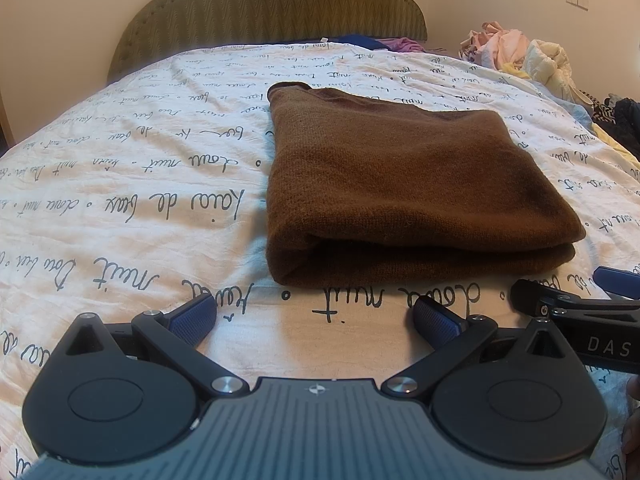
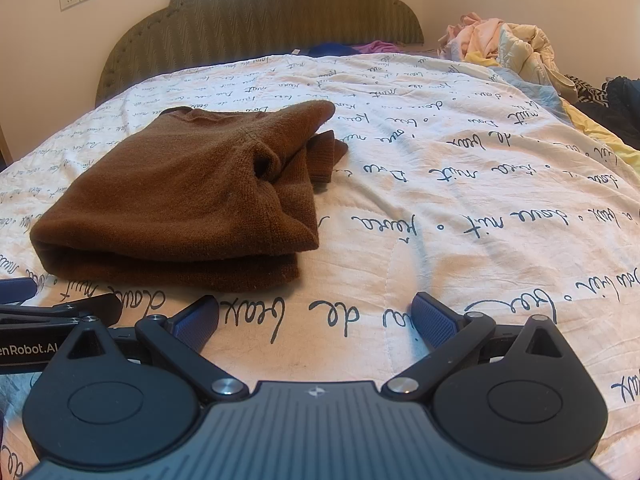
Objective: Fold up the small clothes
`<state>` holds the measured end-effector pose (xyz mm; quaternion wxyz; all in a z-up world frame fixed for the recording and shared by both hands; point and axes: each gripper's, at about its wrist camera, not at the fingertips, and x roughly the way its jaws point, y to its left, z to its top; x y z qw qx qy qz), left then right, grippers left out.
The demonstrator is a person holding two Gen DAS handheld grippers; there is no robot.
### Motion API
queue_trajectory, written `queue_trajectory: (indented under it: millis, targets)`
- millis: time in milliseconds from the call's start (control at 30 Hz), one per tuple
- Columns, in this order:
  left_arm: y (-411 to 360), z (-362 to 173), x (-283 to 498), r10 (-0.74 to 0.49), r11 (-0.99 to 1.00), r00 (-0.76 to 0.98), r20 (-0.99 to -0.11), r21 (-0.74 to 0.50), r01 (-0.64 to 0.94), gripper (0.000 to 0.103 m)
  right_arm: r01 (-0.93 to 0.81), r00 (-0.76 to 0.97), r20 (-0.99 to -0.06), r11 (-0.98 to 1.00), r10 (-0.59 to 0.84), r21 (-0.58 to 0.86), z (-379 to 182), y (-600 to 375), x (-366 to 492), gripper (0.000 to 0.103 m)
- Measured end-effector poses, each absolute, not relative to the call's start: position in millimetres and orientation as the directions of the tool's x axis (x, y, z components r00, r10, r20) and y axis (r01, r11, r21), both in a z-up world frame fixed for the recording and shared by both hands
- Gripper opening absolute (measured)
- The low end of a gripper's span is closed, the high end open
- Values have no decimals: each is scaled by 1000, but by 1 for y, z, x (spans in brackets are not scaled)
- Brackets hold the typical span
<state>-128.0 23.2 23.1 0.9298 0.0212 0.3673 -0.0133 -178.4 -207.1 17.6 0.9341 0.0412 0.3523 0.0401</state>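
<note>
A brown knit garment (image 1: 400, 184) lies folded in a thick rectangle on the white script-printed bedspread (image 1: 132, 184). It also shows in the right wrist view (image 2: 180, 196), with a sleeve end sticking out at its far right side. My left gripper (image 1: 316, 318) is open and empty, just in front of the garment's near edge. My right gripper (image 2: 316, 318) is open and empty, in front of and to the right of the garment. Each gripper shows at the edge of the other's view.
A green padded headboard (image 1: 272, 4) stands at the far end of the bed. A heap of mixed clothes (image 1: 520, 52) lies at the far right, with dark items (image 2: 616, 104) along the right edge. Blue and purple cloth (image 2: 352, 48) lies by the headboard.
</note>
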Motion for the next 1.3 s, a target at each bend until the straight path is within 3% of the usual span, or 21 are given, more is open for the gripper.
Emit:
queue_trajectory:
  millis: [600,1300]
  targets:
    - [24,29,-115,-5,999,676,-737,19,28,103,-44,746,-658,994,101,103,18,-206,-178,103]
    - [24,25,-121,1,1000,723,-691,17,16,103,-14,746,-661,995,78,101,17,-205,-172,103]
